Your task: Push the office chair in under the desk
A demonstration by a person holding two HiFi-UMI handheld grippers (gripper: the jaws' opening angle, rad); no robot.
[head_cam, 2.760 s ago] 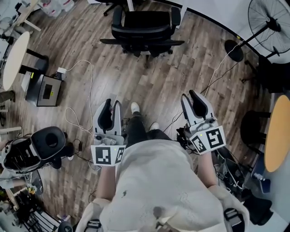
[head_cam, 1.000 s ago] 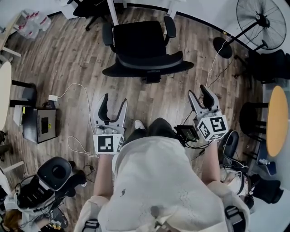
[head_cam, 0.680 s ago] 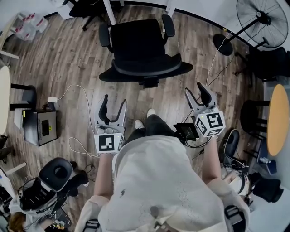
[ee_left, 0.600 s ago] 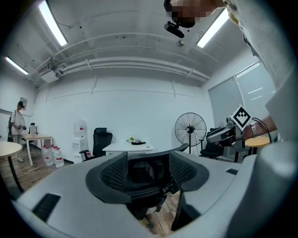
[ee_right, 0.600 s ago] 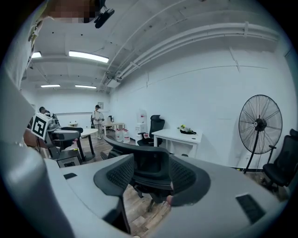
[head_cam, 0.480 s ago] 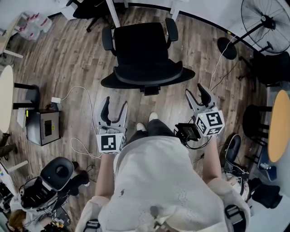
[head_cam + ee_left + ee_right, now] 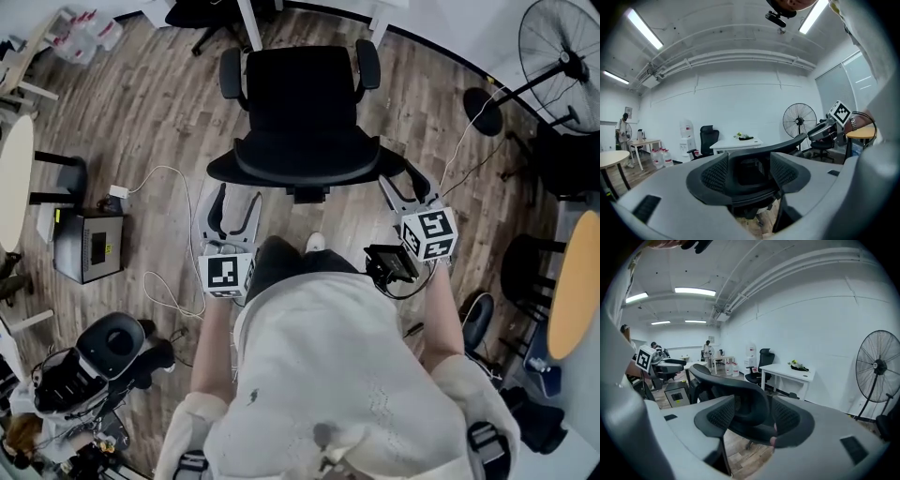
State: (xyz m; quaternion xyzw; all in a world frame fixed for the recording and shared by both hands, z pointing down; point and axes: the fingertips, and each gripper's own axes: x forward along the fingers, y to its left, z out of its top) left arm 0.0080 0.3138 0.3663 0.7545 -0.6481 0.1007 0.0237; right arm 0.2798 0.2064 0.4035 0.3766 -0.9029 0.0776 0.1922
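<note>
The black office chair point(image 7: 302, 94) stands in front of me, its seat facing the white desk point(image 7: 739, 139) ahead, whose legs point(image 7: 249, 19) show at the top of the head view. The curved backrest point(image 7: 305, 161) is nearest me. My left gripper point(image 7: 234, 199) is open at the backrest's left end, with the rim point(image 7: 754, 157) running between its jaws. The right gripper point(image 7: 401, 183) is open at the right end, and the rim point(image 7: 740, 394) passes between its jaws too. I cannot tell whether the pads touch the rim.
A standing fan point(image 7: 562, 47) and its cable are at the right. A black box point(image 7: 86, 246) and white cords point(image 7: 169, 178) lie on the wood floor at the left. Another black chair point(image 7: 202, 11) stands at the top left, and round tables are at both sides.
I have stepped closer to the chair. Both grippers have moved forward from behind the backrest to its two ends, still spread as wide as before.
</note>
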